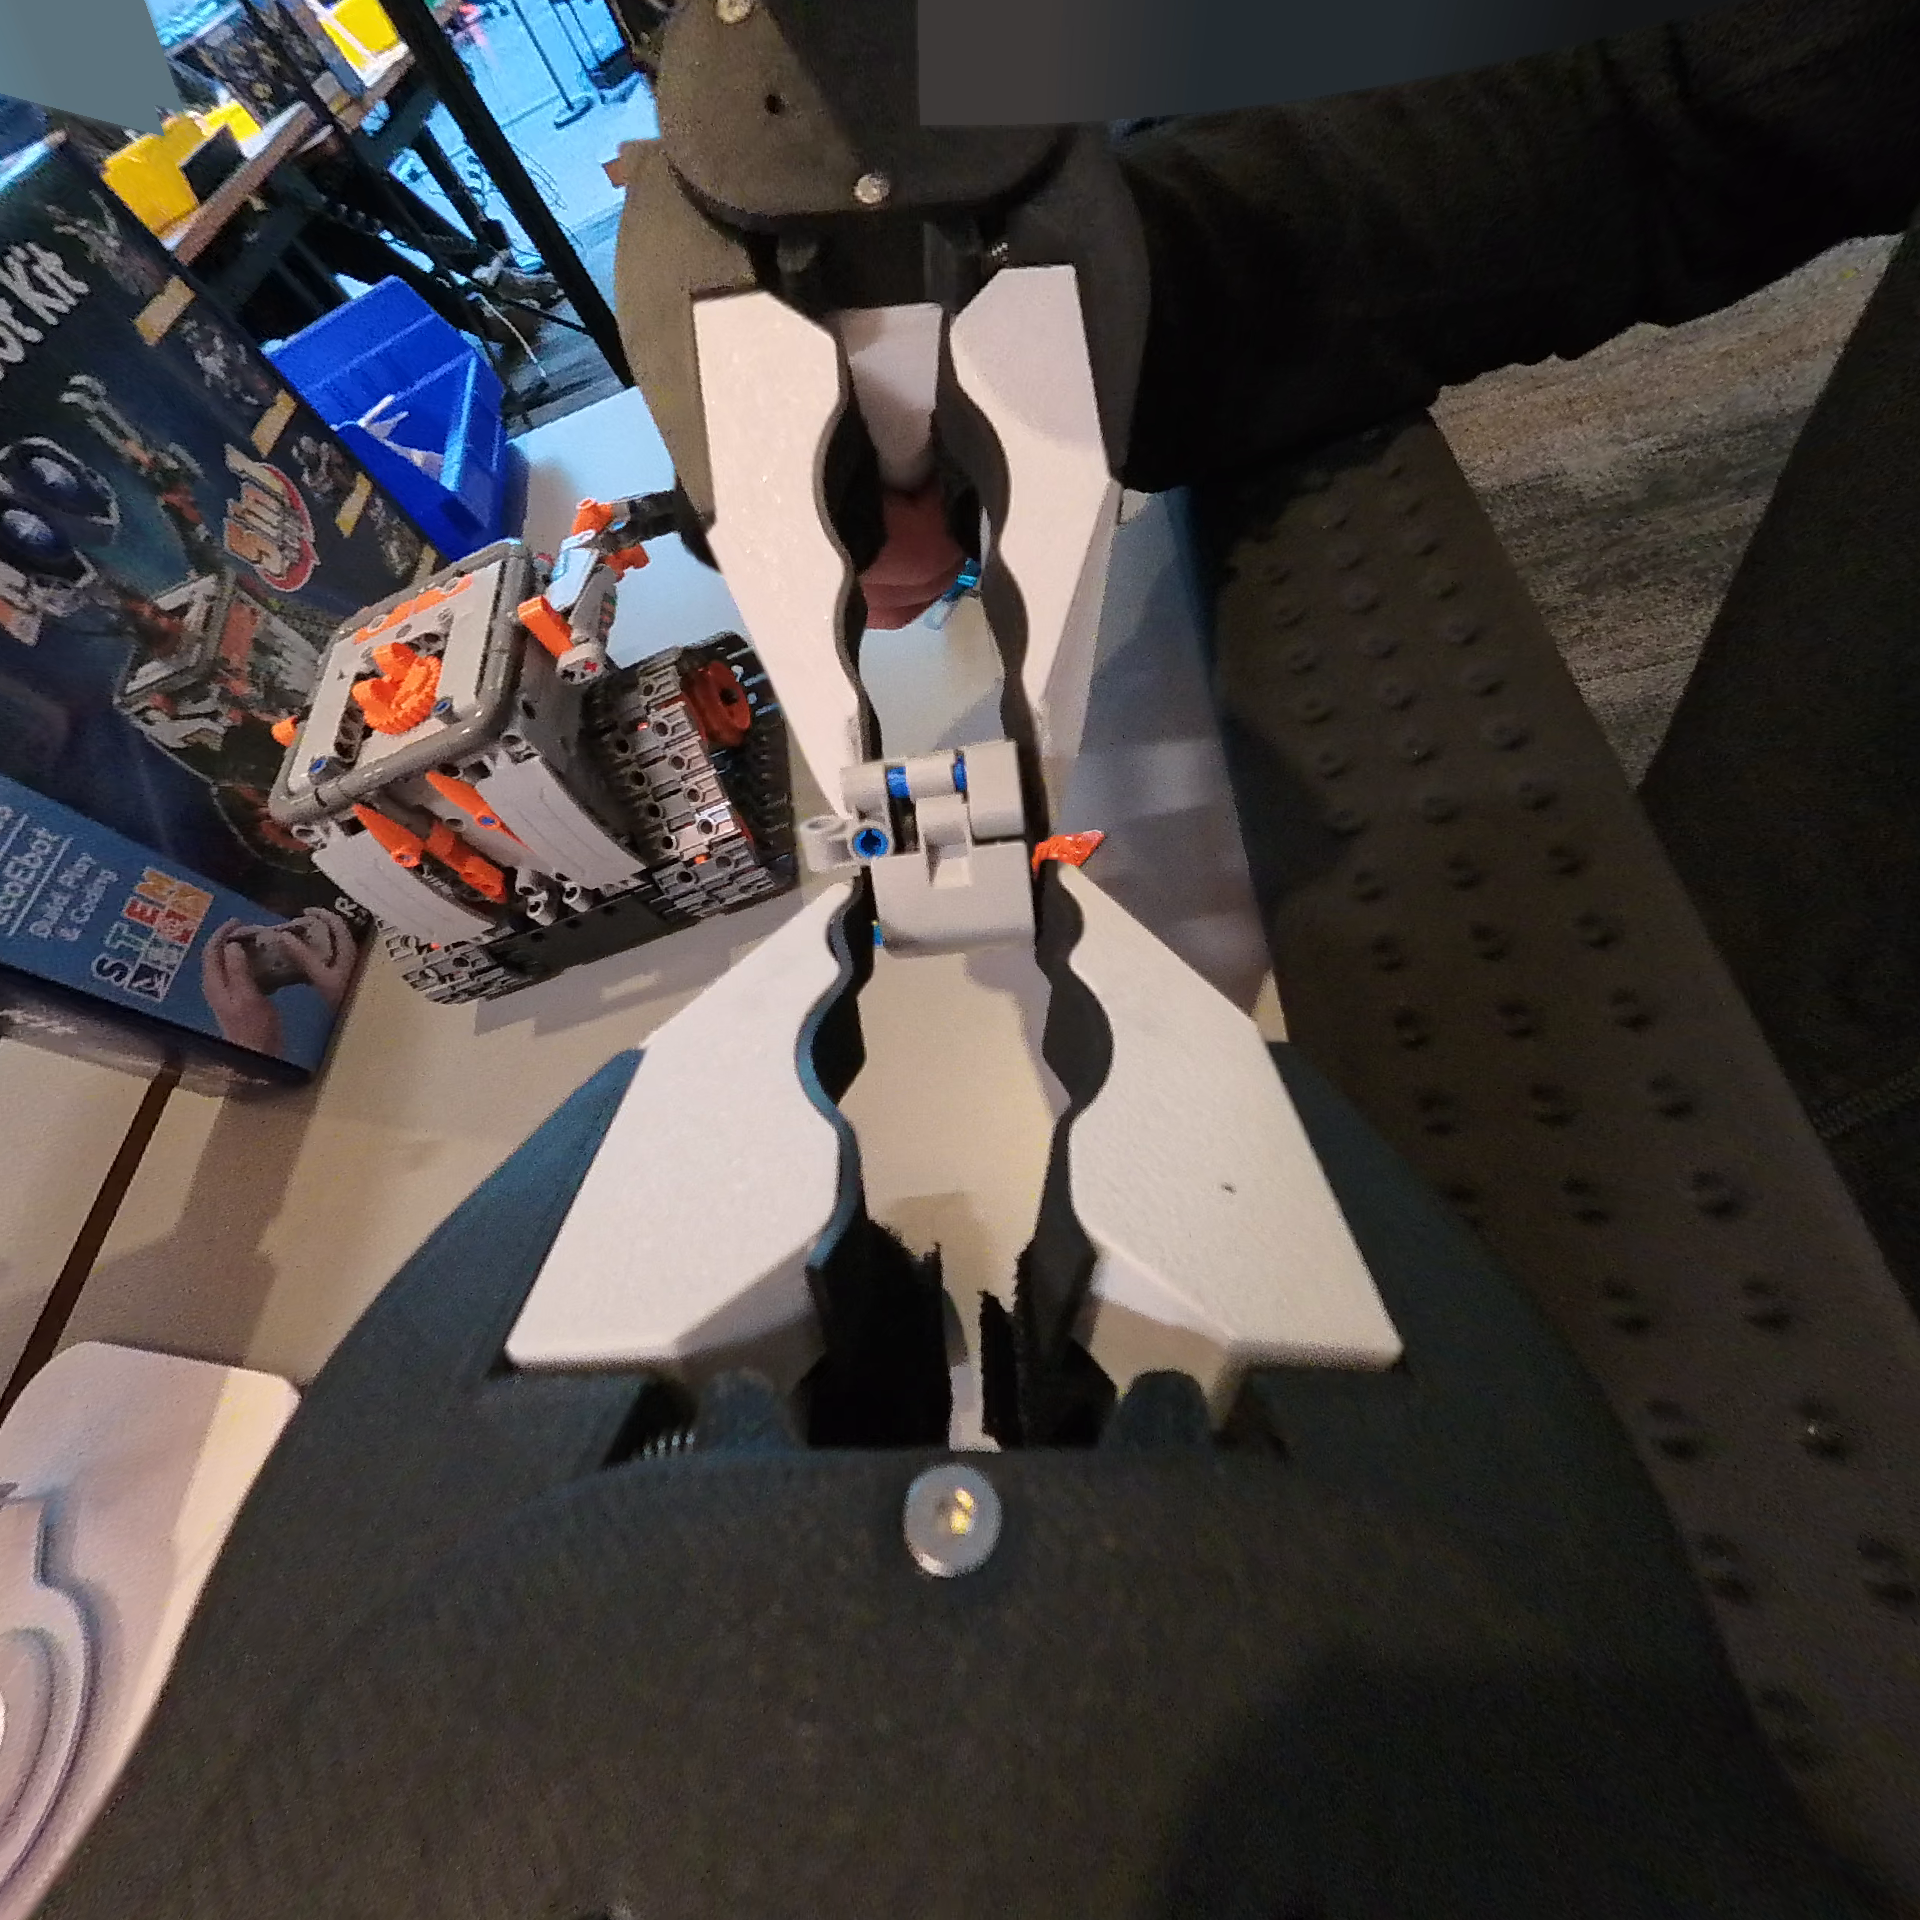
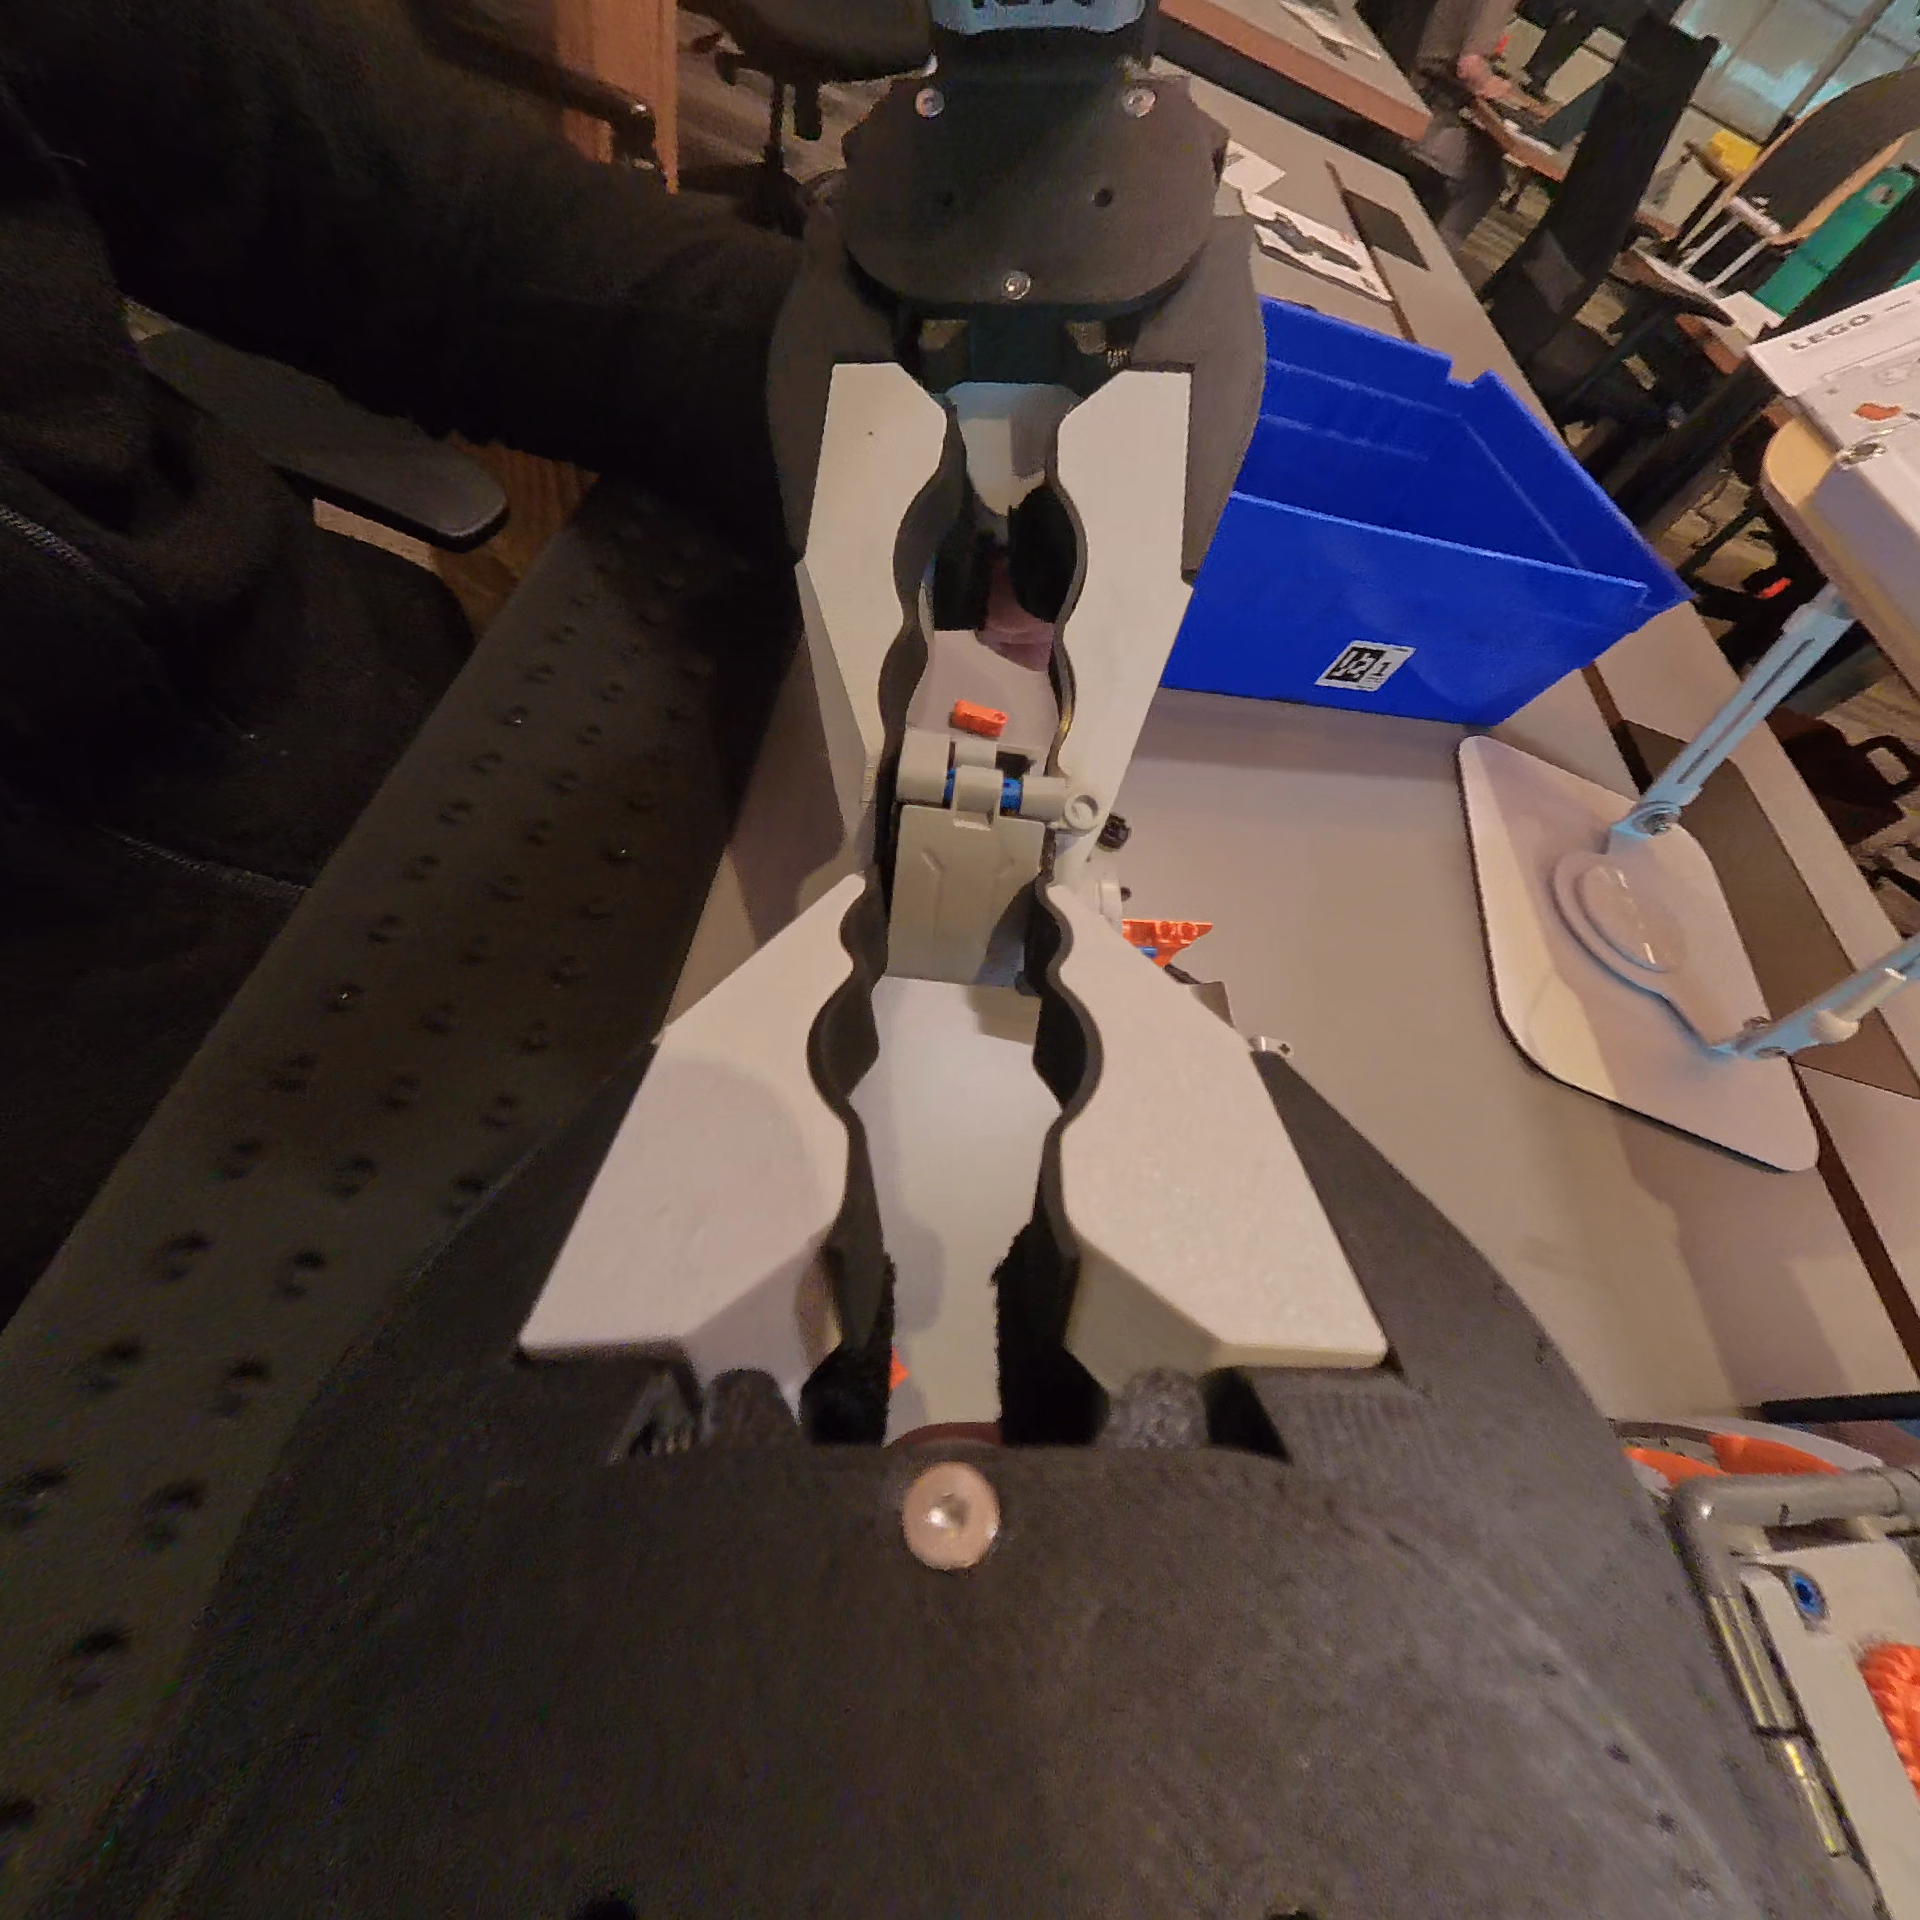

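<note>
**Q:** What surrounds your two grippers, from the largest thing down?

**A:** The table [image 1: 416,1143] bears everything. In the left wrist view, a black perforated board [image 1: 1455,831] runs along its edge from 1 to 5 o'clock of the centre. A printed kit box [image 1: 125,520] stands at 9 to 10 o'clock. A blue bin [image 1: 405,405] sits at 11 o'clock, behind the box. A tracked brick-built model [image 1: 520,779] in grey and orange rests at 9 o'clock, near your fingertips but apart from them. In the right wrist view, a white stand base [image 2: 1621,935] lies at 3 o'clock.

**Q:** How do your claws stand?

**A:** Your left gripper [image 1: 948,899] and right gripper [image 2: 951,899] point at each other, tip to tip. Each is pressed in on the same object: the left pinches one end and the right pinches the other.

**Q:** Where is that object?

**A:** The grey brick assembly [image 1: 982,795], joined with blue pins, is held between the two pairs of fingertips above the table, at the centre of both views. A small orange piece [image 1: 1065,850] shows just beside it at 3 o'clock in the left wrist view.
</note>
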`<state>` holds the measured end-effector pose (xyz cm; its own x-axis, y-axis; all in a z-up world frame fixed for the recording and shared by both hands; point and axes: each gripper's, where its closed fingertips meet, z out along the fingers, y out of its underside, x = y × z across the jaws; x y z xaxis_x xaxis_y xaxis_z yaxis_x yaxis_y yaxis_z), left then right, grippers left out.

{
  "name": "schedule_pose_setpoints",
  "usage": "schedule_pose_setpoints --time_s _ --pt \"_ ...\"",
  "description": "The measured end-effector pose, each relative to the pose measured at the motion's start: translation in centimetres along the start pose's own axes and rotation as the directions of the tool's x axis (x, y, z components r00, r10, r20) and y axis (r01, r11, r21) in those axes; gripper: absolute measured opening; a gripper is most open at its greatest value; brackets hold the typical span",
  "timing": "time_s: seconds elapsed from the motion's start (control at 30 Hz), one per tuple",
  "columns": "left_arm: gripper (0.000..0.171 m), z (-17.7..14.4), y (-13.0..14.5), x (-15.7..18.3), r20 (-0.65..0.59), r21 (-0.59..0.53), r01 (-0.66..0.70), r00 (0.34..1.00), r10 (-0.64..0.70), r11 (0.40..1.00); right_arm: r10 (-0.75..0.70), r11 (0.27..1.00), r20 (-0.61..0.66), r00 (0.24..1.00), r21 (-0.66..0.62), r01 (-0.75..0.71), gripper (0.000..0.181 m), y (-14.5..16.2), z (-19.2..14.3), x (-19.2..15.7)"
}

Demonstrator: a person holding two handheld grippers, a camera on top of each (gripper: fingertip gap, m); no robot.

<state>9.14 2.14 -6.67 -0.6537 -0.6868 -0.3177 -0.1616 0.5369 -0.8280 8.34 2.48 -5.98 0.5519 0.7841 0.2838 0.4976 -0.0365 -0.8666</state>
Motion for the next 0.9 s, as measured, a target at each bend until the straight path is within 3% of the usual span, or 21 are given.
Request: schedule_pose_setpoints --time_s 0.6,0.9 --pt "0.029 0.2 0.1 2.0 -0.119 -0.028 -0.078 0.99 0.074 0.997 0.018 1.0 0.15 0.988 0.015 -0.02 0.023 0.2 -0.1 -2.0" --pt "0.03 0.3 0.6 -0.6 0.006 -0.033 -0.051 0.999 0.051 0.998 -0.06 0.998 -0.027 0.998 -0.029 0.06 0.023 0.8 0.1 0.4"
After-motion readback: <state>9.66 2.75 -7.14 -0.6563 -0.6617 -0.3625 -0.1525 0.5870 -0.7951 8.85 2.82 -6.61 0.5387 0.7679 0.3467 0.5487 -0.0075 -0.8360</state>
